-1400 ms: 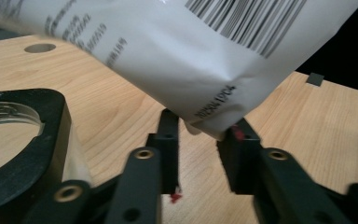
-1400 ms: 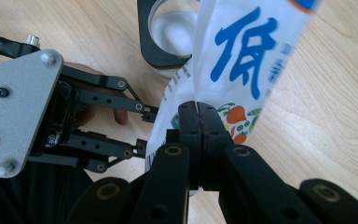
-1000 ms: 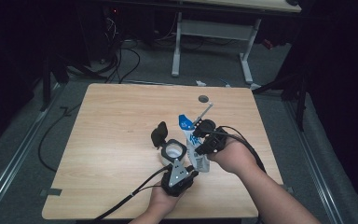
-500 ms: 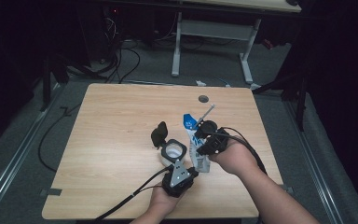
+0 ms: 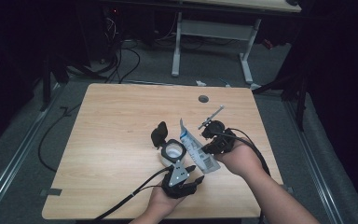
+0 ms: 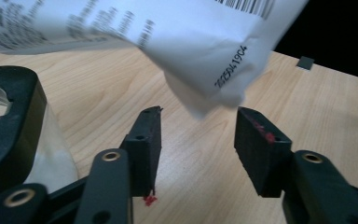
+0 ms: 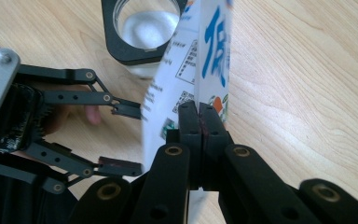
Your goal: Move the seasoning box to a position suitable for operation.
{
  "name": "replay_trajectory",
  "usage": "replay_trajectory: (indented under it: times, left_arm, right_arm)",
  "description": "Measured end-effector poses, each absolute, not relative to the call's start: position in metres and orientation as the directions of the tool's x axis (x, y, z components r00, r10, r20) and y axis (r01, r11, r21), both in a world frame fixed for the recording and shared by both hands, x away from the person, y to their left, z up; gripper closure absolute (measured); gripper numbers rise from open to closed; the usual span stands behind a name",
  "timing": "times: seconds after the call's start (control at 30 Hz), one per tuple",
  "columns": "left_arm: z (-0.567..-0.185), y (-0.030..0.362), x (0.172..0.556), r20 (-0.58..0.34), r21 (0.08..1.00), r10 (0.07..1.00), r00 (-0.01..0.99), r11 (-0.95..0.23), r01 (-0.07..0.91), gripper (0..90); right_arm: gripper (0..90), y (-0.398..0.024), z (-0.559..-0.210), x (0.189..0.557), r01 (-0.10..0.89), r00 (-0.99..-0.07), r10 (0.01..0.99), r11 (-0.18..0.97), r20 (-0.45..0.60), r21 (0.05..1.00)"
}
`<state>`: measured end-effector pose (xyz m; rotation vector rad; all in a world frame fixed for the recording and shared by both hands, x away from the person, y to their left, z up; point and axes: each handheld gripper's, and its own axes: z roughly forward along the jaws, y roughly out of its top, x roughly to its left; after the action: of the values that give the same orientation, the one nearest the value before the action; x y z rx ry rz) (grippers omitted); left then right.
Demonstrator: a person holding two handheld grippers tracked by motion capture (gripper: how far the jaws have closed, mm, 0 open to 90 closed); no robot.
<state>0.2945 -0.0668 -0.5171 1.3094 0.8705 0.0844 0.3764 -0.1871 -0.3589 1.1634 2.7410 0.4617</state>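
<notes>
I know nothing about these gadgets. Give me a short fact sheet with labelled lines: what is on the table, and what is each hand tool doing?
Surface: wooden table
Packet: white printed pouch, held up at a slant beside the jar
Jar: clear jar with its black flip lid open, standing on the table
Right gripper: jaws shut on the pouch's edge
Left gripper: jaws have just been opening; the pouch's bottom corner hangs by them, pads not pressing it
Jar contents: cannot tell

A lab or workshop — a bare wooden table (image 5: 121, 140) on grey floor, loose cables (image 5: 116, 60) trailing beneath a metal-legged desk (image 5: 214, 32) behind.
</notes>
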Motion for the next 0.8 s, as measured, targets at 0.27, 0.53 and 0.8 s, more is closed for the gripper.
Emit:
replay_trajectory:
  times: [0.27,0.53,0.8]
  left_arm:
    - [-0.517,-0.061,0.291,-0.511,0.859,0.503,0.697,0.298,0.416,46.9]
    - [-0.517,-0.046,0.289,-0.530,0.848,0.488,0.693,0.310,0.430,45.9]
    - [-0.516,-0.018,0.286,-0.525,0.851,0.499,0.689,0.323,0.414,45.0]
  right_arm:
    - [90.0,-0.207,-0.359,0.372,0.692,-0.668,0.744,0.612,0.019,0.383]
    - [90.0,-0.221,-0.370,0.369,0.700,-0.655,0.755,0.597,0.021,0.391]
    - [90.0,-0.237,-0.385,0.369,0.722,-0.633,0.774,0.583,0.014,0.373]
